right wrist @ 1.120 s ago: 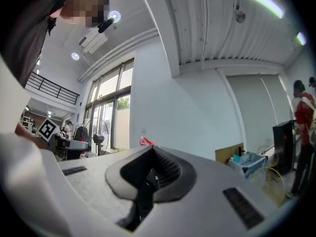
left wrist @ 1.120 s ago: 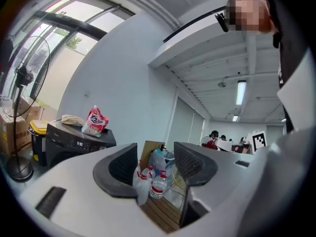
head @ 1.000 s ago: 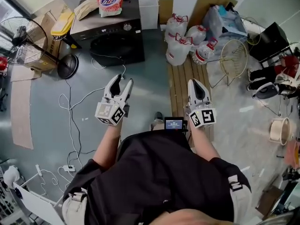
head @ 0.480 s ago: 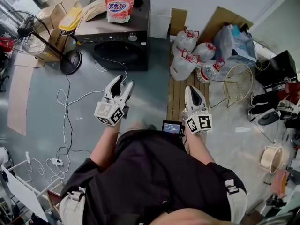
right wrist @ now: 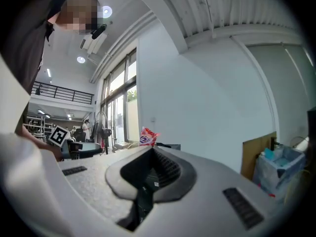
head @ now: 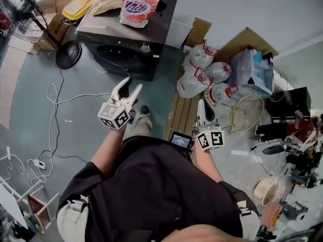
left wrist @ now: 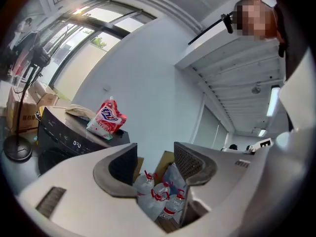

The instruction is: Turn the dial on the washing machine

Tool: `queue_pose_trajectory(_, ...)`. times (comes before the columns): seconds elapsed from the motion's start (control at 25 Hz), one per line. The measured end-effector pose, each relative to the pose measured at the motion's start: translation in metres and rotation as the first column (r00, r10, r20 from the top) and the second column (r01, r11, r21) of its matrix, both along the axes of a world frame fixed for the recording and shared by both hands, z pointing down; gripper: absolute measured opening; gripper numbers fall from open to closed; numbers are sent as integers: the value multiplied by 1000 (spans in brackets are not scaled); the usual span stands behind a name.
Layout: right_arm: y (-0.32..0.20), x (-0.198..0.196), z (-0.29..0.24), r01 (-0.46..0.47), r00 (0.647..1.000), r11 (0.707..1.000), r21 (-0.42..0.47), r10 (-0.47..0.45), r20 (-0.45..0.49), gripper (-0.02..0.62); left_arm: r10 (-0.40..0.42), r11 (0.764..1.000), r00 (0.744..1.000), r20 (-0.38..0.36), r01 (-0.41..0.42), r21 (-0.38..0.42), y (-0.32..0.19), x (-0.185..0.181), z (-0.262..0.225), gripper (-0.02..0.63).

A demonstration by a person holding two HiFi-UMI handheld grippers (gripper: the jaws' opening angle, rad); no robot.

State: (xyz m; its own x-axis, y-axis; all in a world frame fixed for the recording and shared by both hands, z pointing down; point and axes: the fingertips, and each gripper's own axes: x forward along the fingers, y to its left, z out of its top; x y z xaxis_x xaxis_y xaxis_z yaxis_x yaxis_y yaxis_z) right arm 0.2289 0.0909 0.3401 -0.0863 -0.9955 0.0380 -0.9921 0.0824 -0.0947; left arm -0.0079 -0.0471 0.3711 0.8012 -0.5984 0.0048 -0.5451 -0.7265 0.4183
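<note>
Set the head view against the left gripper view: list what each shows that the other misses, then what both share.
Only the head view: the dial on the machine's front panel, and the small screen at the person's waist.

Only the left gripper view: the windows, the ceiling lamp, and the ribbed inner faces of its own jaws, which stand apart with nothing gripped.

Both: the left gripper, the washing machine, the red bag on top of it, and the water bottles.
</note>
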Motion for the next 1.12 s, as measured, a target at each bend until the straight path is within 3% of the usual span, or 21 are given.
queue_pose_trajectory(0.16, -66, 1, -5, 71, 997, 997, -28, -71, -17, 2, -19, 1000, 1000, 0, 19, -21, -53, 11, 11, 215)
queue_pose_trajectory(0.6, -229, 0, 5, 248, 967, 963, -102, -252, -36, 2, -78, 996, 992, 99, 82, -41, -160, 35, 63, 221)
queue_pose_trajectory(0.8, -276, -1, 4, 288, 958, 954, -90, -287, 21, 2, -76, 996, 968, 241, 65, 52, -186, 53, 92, 221)
queue_pose_trajectory(1.12, -355, -16, 42, 493, 870, 859, -136, -491, 51, 2, -165, 985, 907, 387, 134, 105, -221, 80, 146, 226)
